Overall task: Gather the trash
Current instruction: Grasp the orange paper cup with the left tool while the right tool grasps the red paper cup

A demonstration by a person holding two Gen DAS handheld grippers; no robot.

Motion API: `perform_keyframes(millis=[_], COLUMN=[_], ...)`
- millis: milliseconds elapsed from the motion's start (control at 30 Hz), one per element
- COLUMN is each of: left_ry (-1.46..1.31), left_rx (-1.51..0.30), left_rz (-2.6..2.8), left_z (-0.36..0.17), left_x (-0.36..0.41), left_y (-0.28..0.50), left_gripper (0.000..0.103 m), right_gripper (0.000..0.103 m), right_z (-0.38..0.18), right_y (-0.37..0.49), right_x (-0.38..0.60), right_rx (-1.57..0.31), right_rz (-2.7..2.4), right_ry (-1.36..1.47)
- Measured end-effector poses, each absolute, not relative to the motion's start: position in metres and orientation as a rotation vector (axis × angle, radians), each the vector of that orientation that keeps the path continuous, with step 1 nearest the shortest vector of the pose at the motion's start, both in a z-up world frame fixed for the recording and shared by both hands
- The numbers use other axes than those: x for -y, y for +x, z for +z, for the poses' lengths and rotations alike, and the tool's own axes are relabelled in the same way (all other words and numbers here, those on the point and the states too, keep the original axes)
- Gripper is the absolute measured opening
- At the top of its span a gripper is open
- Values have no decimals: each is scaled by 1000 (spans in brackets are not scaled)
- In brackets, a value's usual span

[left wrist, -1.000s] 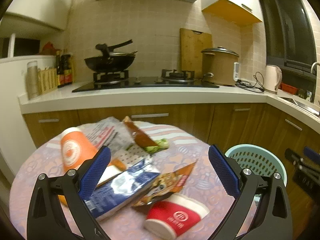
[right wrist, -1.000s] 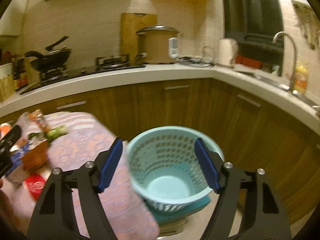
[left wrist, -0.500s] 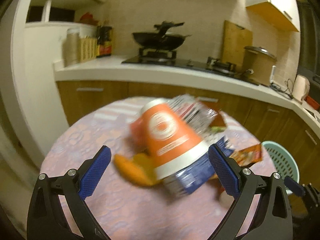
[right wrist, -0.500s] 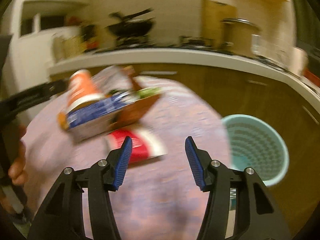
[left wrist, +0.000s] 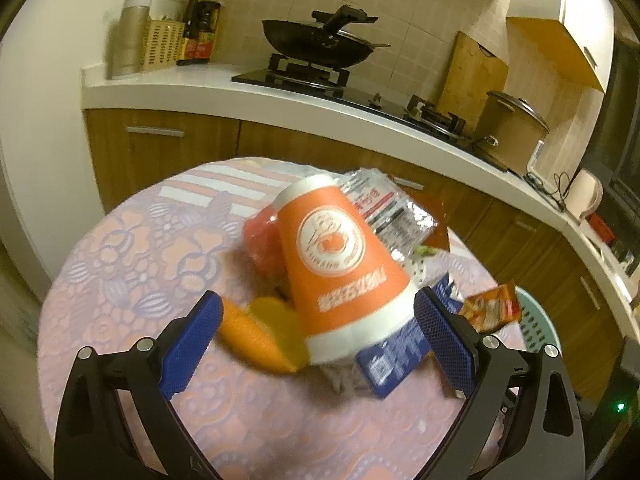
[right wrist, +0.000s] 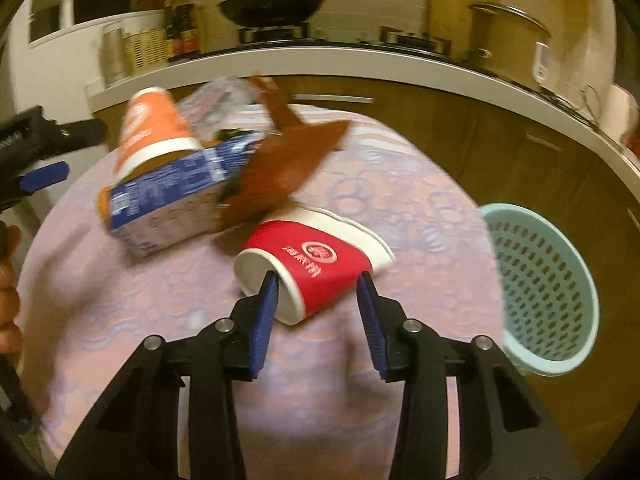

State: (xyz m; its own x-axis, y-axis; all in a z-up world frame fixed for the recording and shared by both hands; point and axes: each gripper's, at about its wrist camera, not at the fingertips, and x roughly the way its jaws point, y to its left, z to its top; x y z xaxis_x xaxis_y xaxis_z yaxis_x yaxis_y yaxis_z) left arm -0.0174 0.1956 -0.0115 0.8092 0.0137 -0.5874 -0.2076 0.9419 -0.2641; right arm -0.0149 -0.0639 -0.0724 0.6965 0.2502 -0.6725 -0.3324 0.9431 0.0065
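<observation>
Now | right gripper [right wrist: 316, 292] closing, red cup [right wrist: 316, 258] lying crosswise between jaws | left gripper [left wrist: 316, 320] spread wide | basket [right wrist: 540, 292] to right

paper cups [right wrist: 316, 258], prob. lace tablecloth [right wrist: 400, 200]

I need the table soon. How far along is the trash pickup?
Nothing looks binned: what shows of the teal basket looks empty. In hand: the right gripper is closing around the red cup; the left gripper stands open at the orange cup. Left: both cups, blue carton, wrappers, orange peel.
</observation>
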Motion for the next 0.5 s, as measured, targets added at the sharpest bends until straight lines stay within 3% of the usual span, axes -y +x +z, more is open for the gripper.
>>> perform_keyframes(millis=[267,300,433,500], left_ry=[-355,-360,-392,-398], left_rx=[-657,-661,-678,-683], left_rz=[129,132,139,143], left_z=[-18,-19,-28,-30], left_x=[-191,-191,-194,-194], left_y=[19,23,33,36], left_gripper=[93,93,88,85], right_gripper=[39,43,72,74], right_z=[-69,-67,-62,-60], right_y=[8,6,3,5], right_x=[107,106,101,97], right_rx=[-751,-746,-715,-719], right_rz=[326,340,369,383], right_ry=[8,6,-5,-3])
